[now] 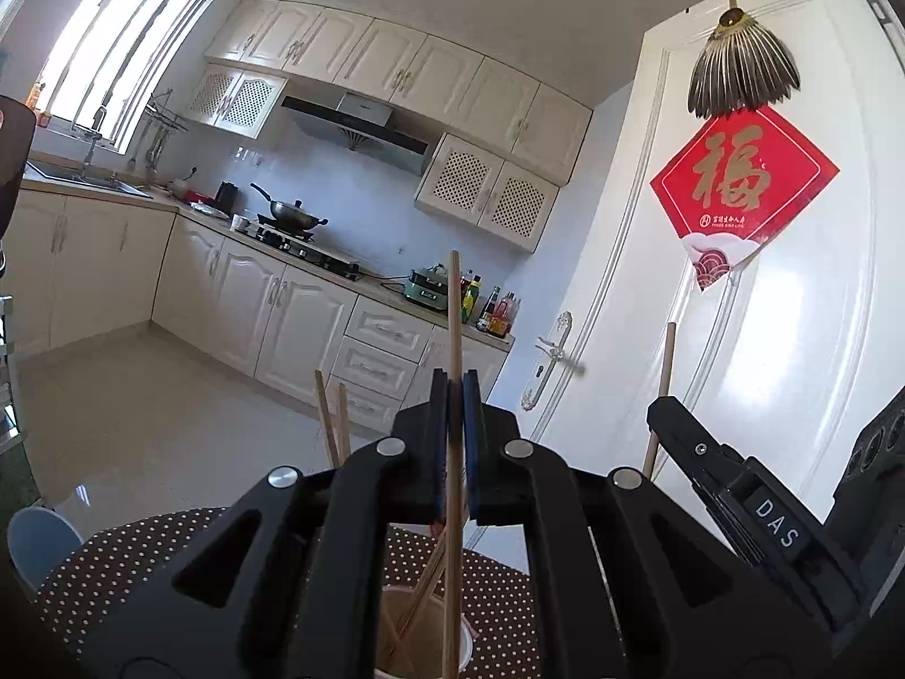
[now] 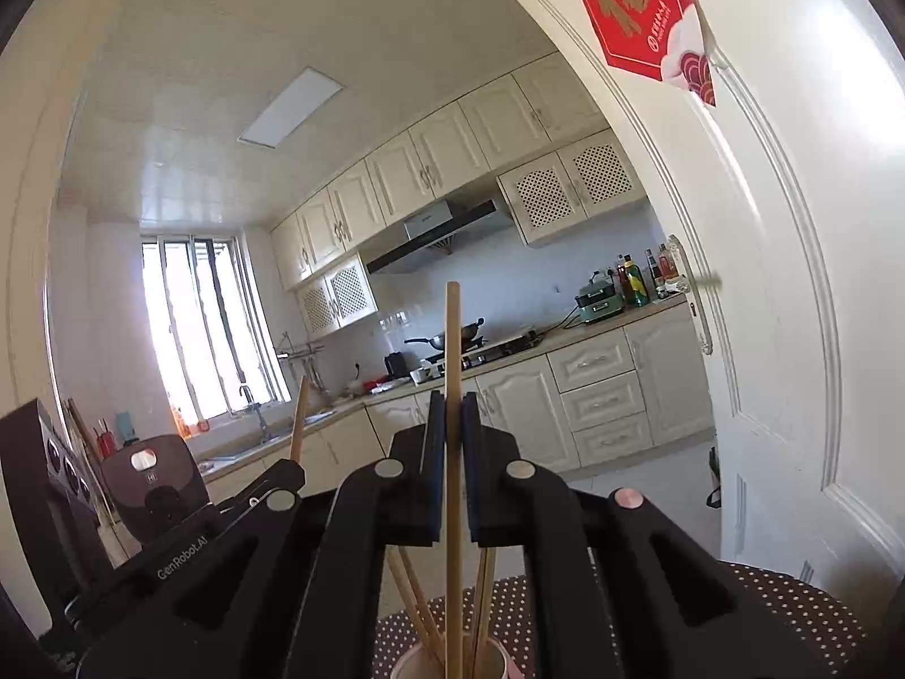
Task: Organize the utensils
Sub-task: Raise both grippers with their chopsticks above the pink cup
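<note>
Cream kitchen cabinets (image 1: 362, 51) line the far walls, with a wok (image 1: 294, 214) on the stove and a white door (image 1: 792, 311) bearing a red diamond poster (image 1: 744, 192) on the right. Nearer, a brown tablecloth with white dots (image 1: 141, 560) covers the table. On it stands a paper cup (image 1: 421, 634) with several wooden chopsticks leaning inside. The left gripper (image 1: 455, 396) points level, its jaws pinched narrow on a single upright chopstick (image 1: 454, 317), whose lower end reaches down to the cup's mouth. In the right wrist view, the right gripper (image 2: 452, 407) likewise points level with jaws closed tight on another upright chopstick (image 2: 452, 339), its lower end at a pale cup (image 2: 498, 662) that holds more chopsticks. Whether either held stick touches its cup's inside I cannot tell. Each gripper shows at the edge of the other's view, so the two are close side by side.
</note>
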